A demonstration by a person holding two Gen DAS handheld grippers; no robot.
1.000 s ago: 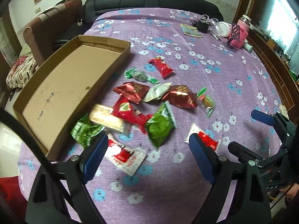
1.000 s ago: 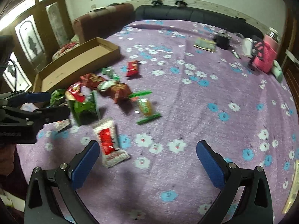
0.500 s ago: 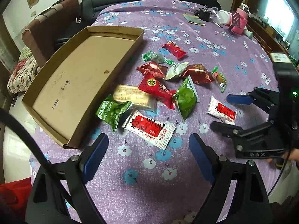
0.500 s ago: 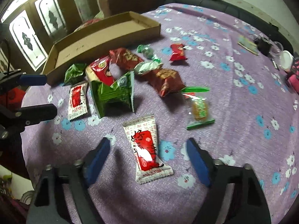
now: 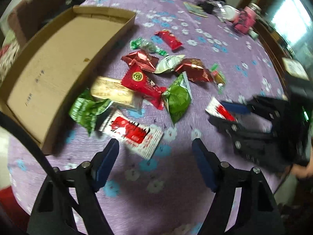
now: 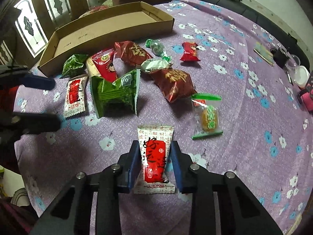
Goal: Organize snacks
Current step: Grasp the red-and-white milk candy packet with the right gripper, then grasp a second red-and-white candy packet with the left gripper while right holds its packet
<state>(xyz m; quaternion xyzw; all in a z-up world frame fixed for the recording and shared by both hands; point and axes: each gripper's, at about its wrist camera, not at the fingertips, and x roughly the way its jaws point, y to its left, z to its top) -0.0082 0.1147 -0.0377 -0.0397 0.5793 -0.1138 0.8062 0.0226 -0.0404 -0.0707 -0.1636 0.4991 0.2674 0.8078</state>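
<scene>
Your two wrist cameras look steeply down, close over the purple tablecloth (image 5: 195, 29). Both share the snack pile (image 6: 121, 90) and cardboard tray (image 5: 49, 58).

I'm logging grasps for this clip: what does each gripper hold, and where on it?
The right gripper, jaws closing, pinches a white-and-red snack packet across its long side edges. The left gripper, jaws closing, holds nothing.

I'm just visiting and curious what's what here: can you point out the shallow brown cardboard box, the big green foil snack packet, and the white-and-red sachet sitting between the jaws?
Shallow brown cardboard box (image 6: 109, 22): right wrist view, inner floor.
Big green foil snack packet (image 6: 115, 96): right wrist view, front face.
White-and-red sachet (image 6: 154, 156): right wrist view, red label.
</scene>
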